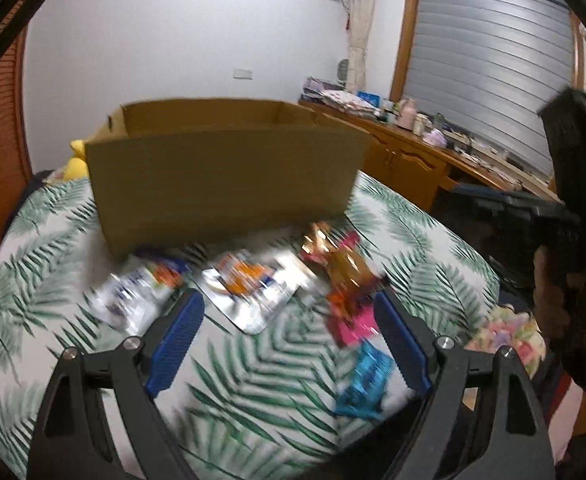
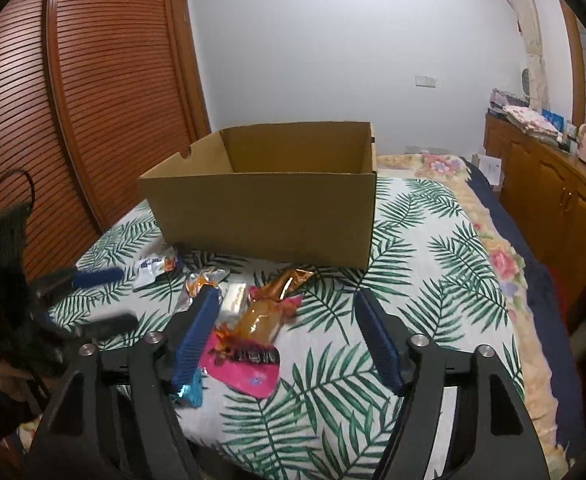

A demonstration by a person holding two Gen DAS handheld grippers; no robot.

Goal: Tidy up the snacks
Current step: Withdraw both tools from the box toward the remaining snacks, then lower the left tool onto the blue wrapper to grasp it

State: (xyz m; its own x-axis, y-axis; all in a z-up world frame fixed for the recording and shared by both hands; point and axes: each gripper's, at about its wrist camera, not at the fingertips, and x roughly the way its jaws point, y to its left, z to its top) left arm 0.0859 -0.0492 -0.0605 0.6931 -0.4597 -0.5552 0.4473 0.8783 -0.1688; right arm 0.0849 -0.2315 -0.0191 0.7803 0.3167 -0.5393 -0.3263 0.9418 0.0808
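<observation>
Foil snack packets [image 2: 253,320] ahead of our fingers, open brown cardboard box [image 2: 265,204] beyond, left gripper [image 1: 289,312] and right gripper [image 2: 285,312] both spread wide, we hold nothing.

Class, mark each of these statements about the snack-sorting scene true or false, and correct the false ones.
1. The cardboard box stands open at the top. True.
2. The right gripper is clamped on the pink packet. False: its jaws are spread apart and hold nothing; the packet lies on the bedspread.
3. The snack packets lie on the bedspread in front of the box. True.
4. The bedspread has a plain blue cover. False: it is white with green palm leaves.
5. The left gripper is open. True.
6. The golden-brown packet is inside the box. False: it lies outside, in front of it.
</observation>
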